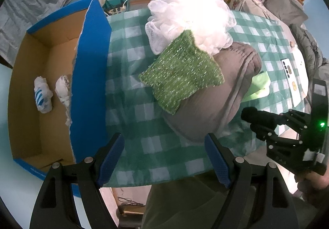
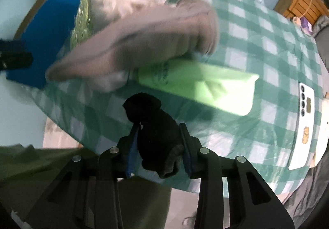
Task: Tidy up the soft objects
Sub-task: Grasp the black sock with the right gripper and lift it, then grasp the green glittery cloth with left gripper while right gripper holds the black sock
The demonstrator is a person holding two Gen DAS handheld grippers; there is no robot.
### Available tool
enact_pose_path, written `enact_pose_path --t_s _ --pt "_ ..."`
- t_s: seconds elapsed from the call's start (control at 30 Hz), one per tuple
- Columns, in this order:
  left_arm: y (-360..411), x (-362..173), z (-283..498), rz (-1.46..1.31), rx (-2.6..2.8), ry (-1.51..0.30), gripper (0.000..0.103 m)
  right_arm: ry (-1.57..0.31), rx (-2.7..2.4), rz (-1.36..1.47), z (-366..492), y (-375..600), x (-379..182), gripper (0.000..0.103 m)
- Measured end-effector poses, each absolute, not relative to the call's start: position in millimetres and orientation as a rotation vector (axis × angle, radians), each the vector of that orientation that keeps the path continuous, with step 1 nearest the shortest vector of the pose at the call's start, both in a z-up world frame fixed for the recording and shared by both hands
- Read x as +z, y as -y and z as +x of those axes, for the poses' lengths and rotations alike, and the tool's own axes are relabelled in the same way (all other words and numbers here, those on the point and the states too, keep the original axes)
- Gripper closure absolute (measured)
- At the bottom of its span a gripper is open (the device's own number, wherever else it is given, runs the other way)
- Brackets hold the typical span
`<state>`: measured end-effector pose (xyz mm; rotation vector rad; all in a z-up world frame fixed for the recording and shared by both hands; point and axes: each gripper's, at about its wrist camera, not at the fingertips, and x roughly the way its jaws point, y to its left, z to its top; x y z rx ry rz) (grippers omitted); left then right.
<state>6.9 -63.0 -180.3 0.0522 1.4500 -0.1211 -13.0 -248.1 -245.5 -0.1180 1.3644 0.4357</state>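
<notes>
Though blurred — box [image 1: 90, 77] print unreadable.

Beside the one blue cardboard box [image 1: 90, 77], one white mesh pouf [image 1: 191, 17], one green sparkly cloth [image 1: 181, 77], one grey pillow [image 1: 222, 93] and one lime-green item [image 2: 205, 87] are counted. Two crumpled white bundles [image 1: 43, 95] are counted inside that box. One black sock [image 2: 156, 126] is counted.

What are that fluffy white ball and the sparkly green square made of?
The fluffy white ball looks like gathered nylon mesh netting, translucent and ruffled, like a bath pouf. The sparkly green square seems knitted fabric threaded with glinting metallic fibre, probably a scrubbing pad.
</notes>
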Motion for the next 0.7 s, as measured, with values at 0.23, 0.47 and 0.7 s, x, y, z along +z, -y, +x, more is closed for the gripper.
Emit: enact_pose_path --t_s 0.23,0.47,0.7 --pt "70.7 -177.7 26.9 0.031 -0.132 -1.435 0.021 -1.315 0.416 -0.063 7.4 257.5 -218.6 0.067" --pt "80.7 -175.1 48.1 -0.034 -0.156 -1.433 0.020 -1.275 0.423 -0.025 36.3 265.6 -195.3 0.067" --pt "90.8 -180.4 68.4 -0.065 -0.129 -1.438 0.017 -1.245 0.418 -0.010 54.2 264.6 -180.6 0.067"
